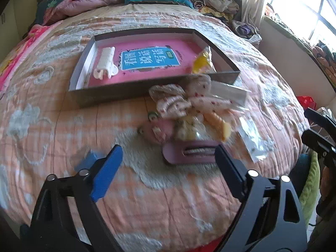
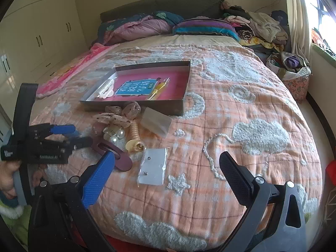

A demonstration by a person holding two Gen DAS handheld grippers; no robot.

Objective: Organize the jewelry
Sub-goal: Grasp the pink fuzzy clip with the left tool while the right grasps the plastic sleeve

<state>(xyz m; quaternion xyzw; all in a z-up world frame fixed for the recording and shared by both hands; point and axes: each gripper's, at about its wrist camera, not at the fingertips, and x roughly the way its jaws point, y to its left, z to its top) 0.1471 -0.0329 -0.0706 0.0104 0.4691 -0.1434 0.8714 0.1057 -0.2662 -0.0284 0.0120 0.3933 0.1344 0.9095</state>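
A heap of hair accessories lies on the quilt in front of a shallow grey box point(image 1: 117, 96). The heap holds a floral fabric bow point(image 1: 184, 100), a beige spiral tie point(image 2: 135, 134), a pearl piece point(image 2: 115, 136) and a maroon clip point(image 1: 189, 153). My left gripper point(image 1: 168, 153) is open and low over the quilt, with the maroon clip lying between its fingertips and no pad pressing on it. My right gripper point(image 2: 167, 157) is open above a small clear bag of ear studs point(image 2: 153, 168). The box holds a pink book, a white clip point(image 1: 106, 63) and a yellow bag point(image 1: 202, 61).
A second clear bag point(image 2: 156, 122) lies by the box's near corner. Pillows and piled clothes point(image 2: 252, 25) fill the head of the bed. A window is on the right and white cupboards point(image 2: 42, 31) on the left. A hand point(image 2: 8, 180) holds the left gripper's handle.
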